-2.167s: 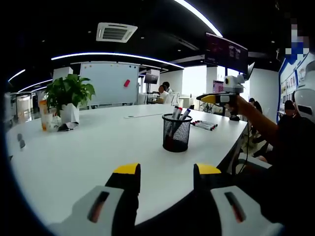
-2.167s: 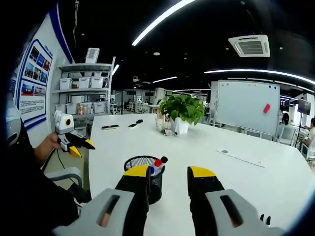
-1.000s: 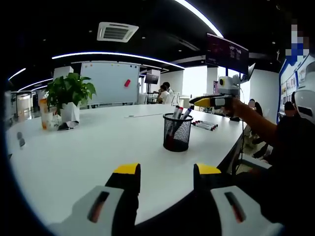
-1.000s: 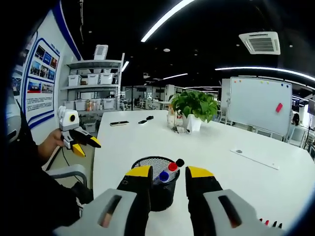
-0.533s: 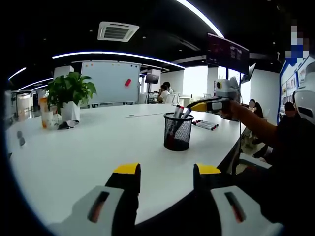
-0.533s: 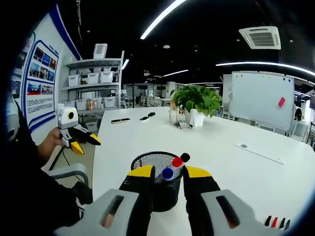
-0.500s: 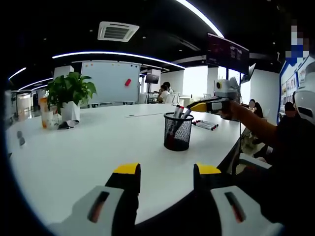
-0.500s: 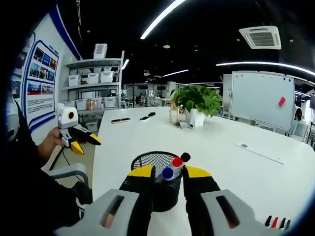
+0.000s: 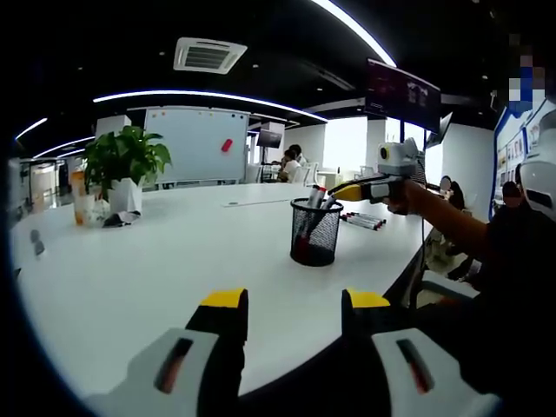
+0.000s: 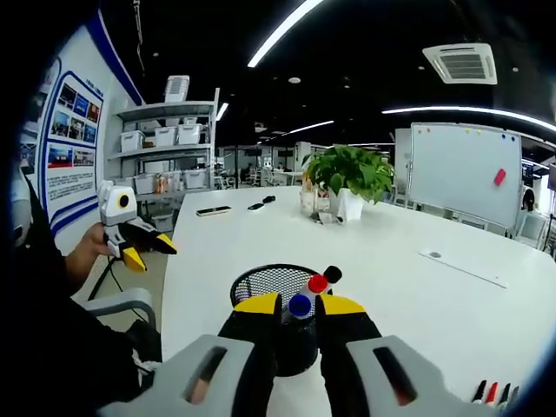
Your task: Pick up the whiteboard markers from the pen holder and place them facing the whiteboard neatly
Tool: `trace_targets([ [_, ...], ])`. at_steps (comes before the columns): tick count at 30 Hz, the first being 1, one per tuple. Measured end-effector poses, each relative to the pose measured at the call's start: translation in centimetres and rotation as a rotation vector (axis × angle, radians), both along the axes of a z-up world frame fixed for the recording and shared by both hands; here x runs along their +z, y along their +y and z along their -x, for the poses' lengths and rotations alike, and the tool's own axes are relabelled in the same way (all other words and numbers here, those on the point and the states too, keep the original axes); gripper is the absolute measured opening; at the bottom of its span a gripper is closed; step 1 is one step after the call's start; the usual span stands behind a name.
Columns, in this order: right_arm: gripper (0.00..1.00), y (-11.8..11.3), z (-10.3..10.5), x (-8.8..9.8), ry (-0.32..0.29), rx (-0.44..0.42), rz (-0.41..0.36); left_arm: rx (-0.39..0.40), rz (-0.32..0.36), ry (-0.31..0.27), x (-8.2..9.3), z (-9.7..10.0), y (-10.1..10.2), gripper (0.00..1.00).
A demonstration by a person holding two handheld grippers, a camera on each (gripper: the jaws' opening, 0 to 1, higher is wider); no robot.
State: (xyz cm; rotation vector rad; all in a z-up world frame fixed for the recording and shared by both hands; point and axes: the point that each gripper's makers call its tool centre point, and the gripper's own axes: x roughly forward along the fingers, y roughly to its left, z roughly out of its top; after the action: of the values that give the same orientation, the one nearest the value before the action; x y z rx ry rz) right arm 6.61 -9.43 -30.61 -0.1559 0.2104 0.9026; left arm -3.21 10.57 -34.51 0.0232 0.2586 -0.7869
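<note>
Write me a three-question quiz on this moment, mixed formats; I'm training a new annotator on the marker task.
1. True or false: the right hand-held gripper has its jaws on either side of the blue-capped marker in the pen holder.
2. Multiple choice: the markers already laid on the table lie: A) beside the potted plant; B) beyond the pen holder, near the table edge; C) on the whiteboard ledge.
3. Fill in: the left hand-held gripper is ____ and holds nothing.

Key: 1 true; 2 B; 3 open.
</note>
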Motion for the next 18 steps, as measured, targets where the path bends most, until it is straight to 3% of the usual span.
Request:
trace_targets([
  [2, 0.14, -0.01, -0.06, -0.09, -0.009, 0.003, 0.012, 0.000, 0.000, 0.000, -0.01, 0.00, -0.01, 0.45],
  [18, 0.14, 0.01, -0.19, -0.62, 0.000, 0.006, 0.038, -0.001, 0.004, -0.006, 0.21, -0.02, -0.03, 0.44],
])
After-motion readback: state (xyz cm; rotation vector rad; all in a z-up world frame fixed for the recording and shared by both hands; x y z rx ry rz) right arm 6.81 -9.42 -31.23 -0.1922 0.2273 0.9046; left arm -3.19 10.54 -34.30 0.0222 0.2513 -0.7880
